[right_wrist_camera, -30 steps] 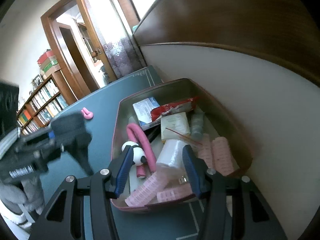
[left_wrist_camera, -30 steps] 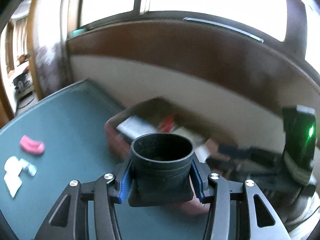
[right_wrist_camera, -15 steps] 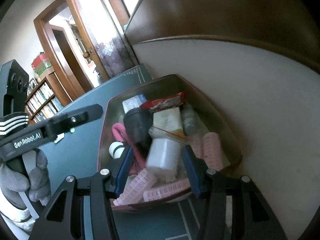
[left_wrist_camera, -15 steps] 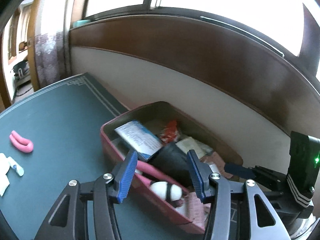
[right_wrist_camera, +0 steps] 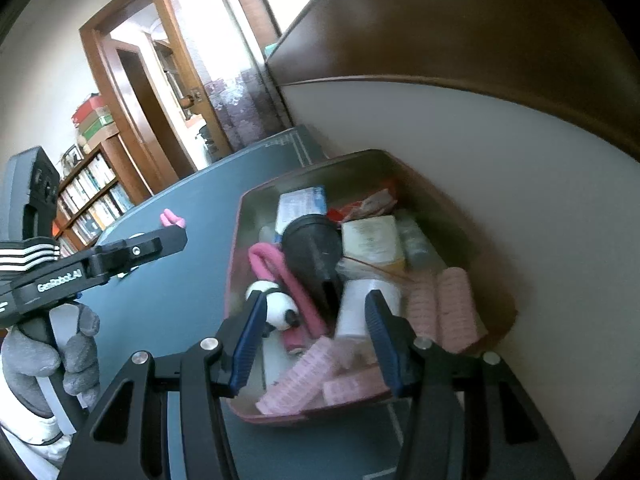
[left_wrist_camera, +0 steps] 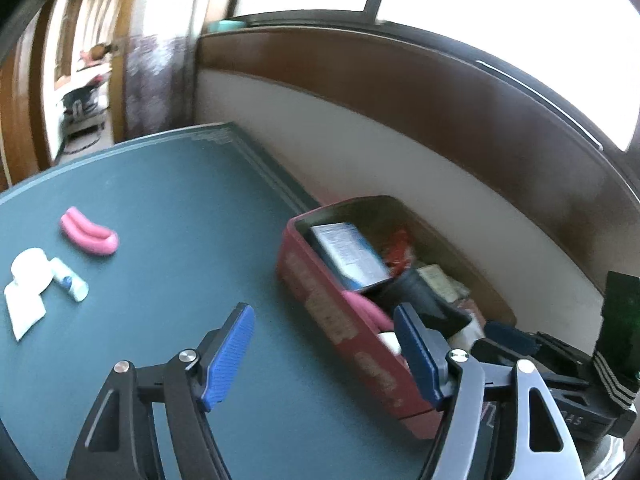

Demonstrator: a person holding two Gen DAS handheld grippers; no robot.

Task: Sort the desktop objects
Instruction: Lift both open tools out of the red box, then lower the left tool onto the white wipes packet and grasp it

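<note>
A pink tray [left_wrist_camera: 320, 304] [right_wrist_camera: 240, 216] stands on the green table by the wall, full of items. The black cup [right_wrist_camera: 310, 250] [left_wrist_camera: 412, 290] lies in it beside a blue-white box [left_wrist_camera: 348, 254], pink hair rollers [right_wrist_camera: 452, 304], a panda toy [right_wrist_camera: 276, 302] and a white roll [right_wrist_camera: 360, 308]. My left gripper [left_wrist_camera: 324, 354] is open and empty over the table, left of the tray. My right gripper [right_wrist_camera: 314, 338] is open and empty, just above the tray's near end. A pink curved roller [left_wrist_camera: 88, 232], a white tape roll [left_wrist_camera: 30, 268] and a small tube [left_wrist_camera: 70, 280] lie on the table at left.
A white and brown wall panel [left_wrist_camera: 400, 148] runs right behind the tray. White paper [left_wrist_camera: 26, 312] lies beside the tape roll. A doorway [right_wrist_camera: 160, 92] and bookshelves [right_wrist_camera: 92, 196] stand beyond the table's far side.
My left gripper let go of the black cup, which now lies in the tray. The left gripper then swung left, away from the tray. The right gripper stayed open over the tray.
</note>
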